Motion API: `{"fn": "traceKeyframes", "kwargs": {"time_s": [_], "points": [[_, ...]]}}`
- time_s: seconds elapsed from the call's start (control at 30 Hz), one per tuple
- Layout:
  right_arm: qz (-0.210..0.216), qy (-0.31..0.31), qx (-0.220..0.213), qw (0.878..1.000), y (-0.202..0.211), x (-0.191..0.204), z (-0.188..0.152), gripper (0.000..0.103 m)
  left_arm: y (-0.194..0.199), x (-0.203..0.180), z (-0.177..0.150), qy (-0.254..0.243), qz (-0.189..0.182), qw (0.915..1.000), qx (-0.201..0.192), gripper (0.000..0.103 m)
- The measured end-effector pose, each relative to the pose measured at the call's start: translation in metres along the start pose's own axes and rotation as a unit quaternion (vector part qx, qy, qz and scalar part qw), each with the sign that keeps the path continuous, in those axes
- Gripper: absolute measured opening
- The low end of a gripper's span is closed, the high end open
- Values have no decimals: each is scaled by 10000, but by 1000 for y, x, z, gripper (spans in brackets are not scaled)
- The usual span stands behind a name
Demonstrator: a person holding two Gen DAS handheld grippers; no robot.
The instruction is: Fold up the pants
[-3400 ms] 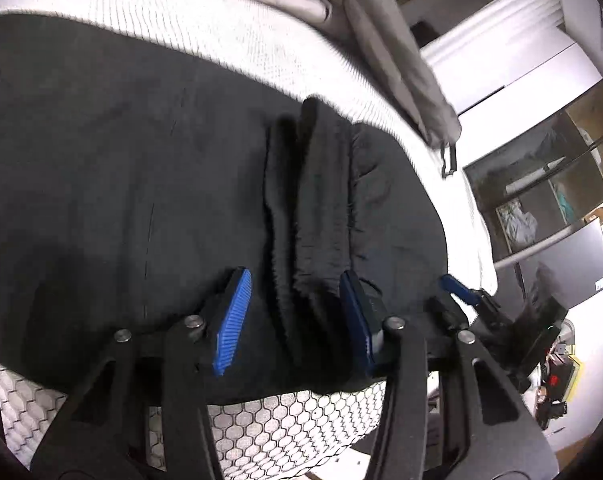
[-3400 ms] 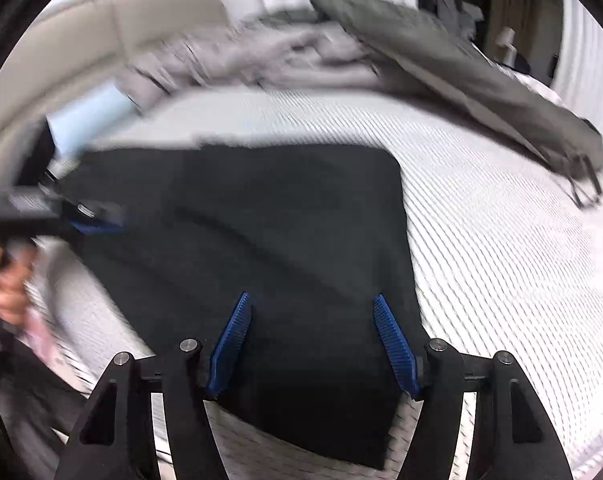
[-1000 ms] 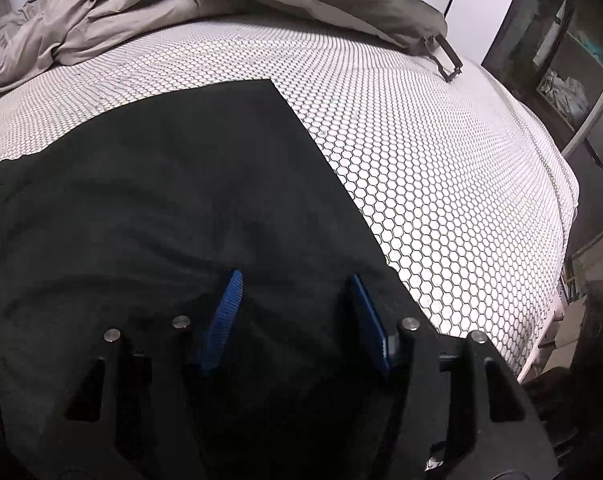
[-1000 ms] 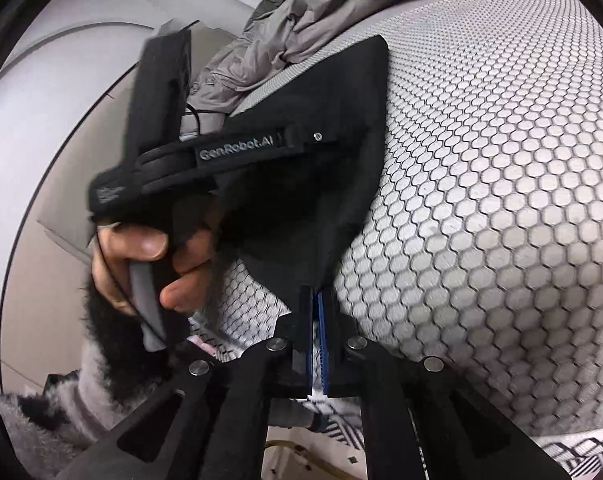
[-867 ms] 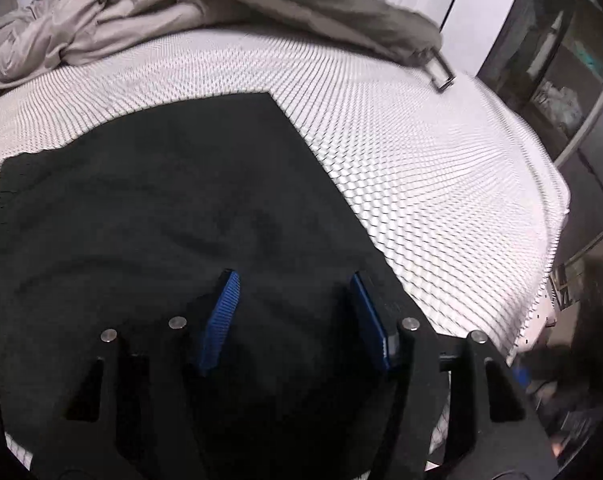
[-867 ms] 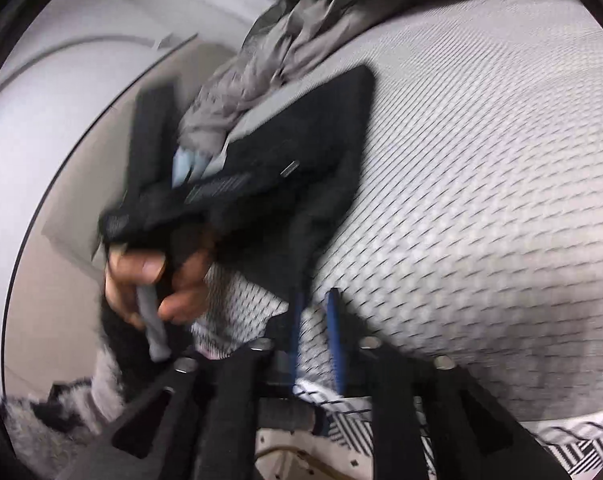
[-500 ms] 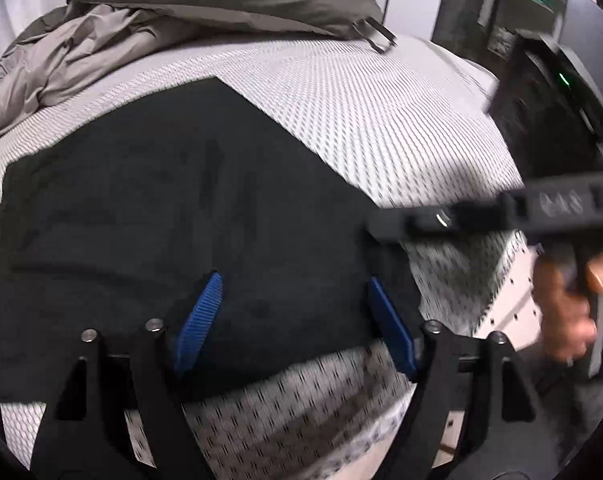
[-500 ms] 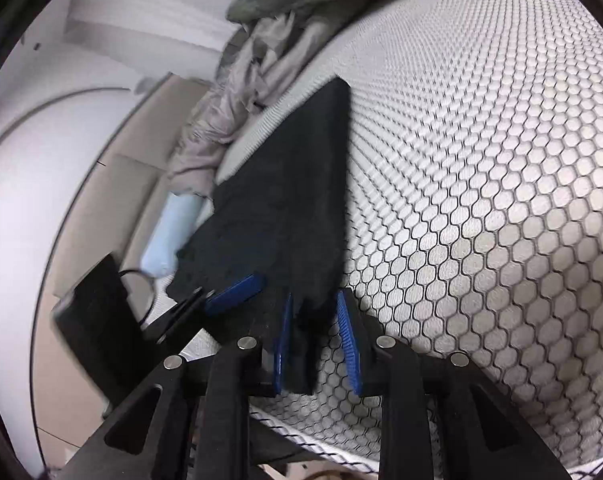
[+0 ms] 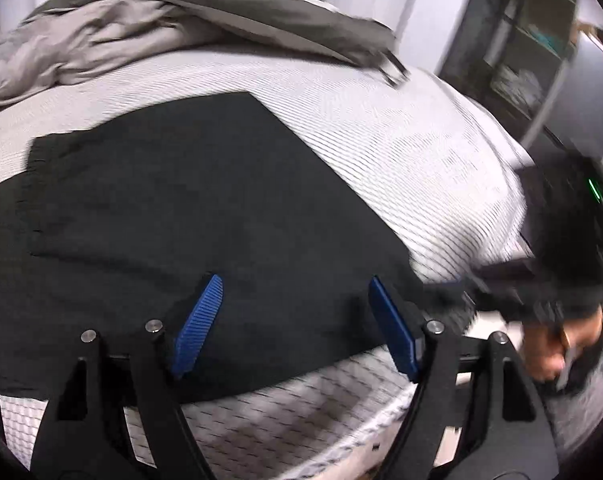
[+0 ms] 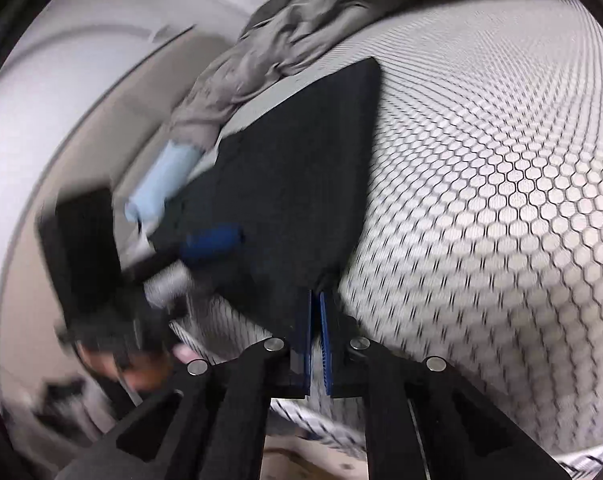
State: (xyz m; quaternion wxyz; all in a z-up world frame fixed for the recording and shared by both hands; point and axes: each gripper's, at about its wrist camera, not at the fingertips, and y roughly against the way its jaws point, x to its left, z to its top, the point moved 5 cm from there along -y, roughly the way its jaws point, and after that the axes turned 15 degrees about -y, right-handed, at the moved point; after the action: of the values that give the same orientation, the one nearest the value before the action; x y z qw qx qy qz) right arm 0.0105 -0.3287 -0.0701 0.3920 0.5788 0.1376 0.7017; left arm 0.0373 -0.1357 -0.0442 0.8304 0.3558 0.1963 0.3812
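Risk is seen first in the left wrist view. The left claw is held wide apart above the near edge of the pants, and no cloth is pinched between its pads. The pants are spread flat on the bed, close to its front border. If the left claw is closed late or too high, only the top layer is probably caught, and the fold is then made crooked. The right claw is found at the right corner of the pants, blurred, with a hand behind it.

In the right wrist view, the right claw is pressed together on the near corner of the pants. Its jaws have just been closing on this cloth. Only a thin edge seems to be gripped, so the corner can slip out when it is lifted or pulled. The left claw is seen over the cloth, blurred.

Counted: one pair of pants, two claws, one bed, one pile of grey bedding, one light blue roll.
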Motion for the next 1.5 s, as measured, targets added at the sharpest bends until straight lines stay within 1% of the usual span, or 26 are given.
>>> {"fn": "traceKeyframes", "kwargs": {"time_s": [0.07,0.1,0.13,0.2,0.23,0.27,0.3,0.33,0.37,0.4,0.5,0.57,0.67,0.7,0.73,0.8,0.83,0.87,0.93,1.03,1.1,1.2,1.27,1.3,1.33,1.5], "points": [[3,228,8,9997,2,2,-6,4,-4,16,4,293,16,9996,-18,73],[24,203,3,9998,3,2,-6,7,-6,19,8,412,4,9991,-42,73],[77,107,0,9999,7,-1,-6,15,-7,20,13,464,-5,9989,-63,73],[179,-58,-78,9998,11,-5,-3,25,-15,12,26,332,20,9994,-82,73],[196,-83,-63,9998,8,-5,-2,25,-21,9,31,247,37,9997,-22,73],[230,-117,-27,9997,4,-4,0,25,-33,5,37,100,89,9997,211,73],[244,-146,-13,9996,0,-4,1,16,-47,0,37,-27,188,9981,592,73],[157,-117,12,9998,-6,-3,0,3,-56,-1,35,-36,295,9963,801,73],[79,-61,63,9999,-10,-3,-2,2,-62,-1,35,28,412,9956,846,73],[5,-2,53,10000,-13,-2,-6,2,-65,0,36,110,524,9953,805,76],[89,32,189,9998,-14,0,-15,1,-66,0,39,182,647,9949,758,77],[138,77,295,9994,-12,1,-20,1,-65,3,39,224,640,9952,707,77],[99,86,404,9991,-2,-4,-22,5,-45,-4,32,214,502,9971,537,76],[103,73,344,9993,6,-5,-21,10,-34,-12,27,154,378,9983,405,76],[93,53,163,9998,16,-8,-18,22,-24,-23,25,36,252,9993,290,77],[238,-153,-298,9992,38,-16,-8,32,-21,-47,20,-448,101,9987,221,77],[262,-275,-396,9985,42,-20,-4,32,-27,-62,13,-852,131,9956,381,77],[263,-345,-443,9981,44,-22,-2,32,-32,-68,6,-1014,221,9932,520,77],[216,-464,-483,9975,40,-26,2,32,-36,-73,-5,-1187,483,9904,517,79],[67,-449,-381,9982,24,-24,8,32,-34,-77,-8,-1245,538,9894,524,79],[68,-470,-289,9985,9,-20,19,32,-32,-74,-10,-1067,449,9918,546,79],[-31,-426,-60,9991,-16,-12,40,32,-31,-74,-14,-1063,433,9918,561,79],[-190,-279,124,9994,-29,-9,56,25,-31,-74,-15,-1018,365,9925,567,79],[-346,-198,143,9991,-40,-6,71,21,-31,-74,-15,-1016,340,9926,573,79],[-430,-187,188,9987,-47,-6,80,20,-30,-74,-16,-1018,294,9927,579,79],[-737,-153,301,9967,-88,-5,160,20,-28,-75,-17,-1027,179,9928,596,79]]}}
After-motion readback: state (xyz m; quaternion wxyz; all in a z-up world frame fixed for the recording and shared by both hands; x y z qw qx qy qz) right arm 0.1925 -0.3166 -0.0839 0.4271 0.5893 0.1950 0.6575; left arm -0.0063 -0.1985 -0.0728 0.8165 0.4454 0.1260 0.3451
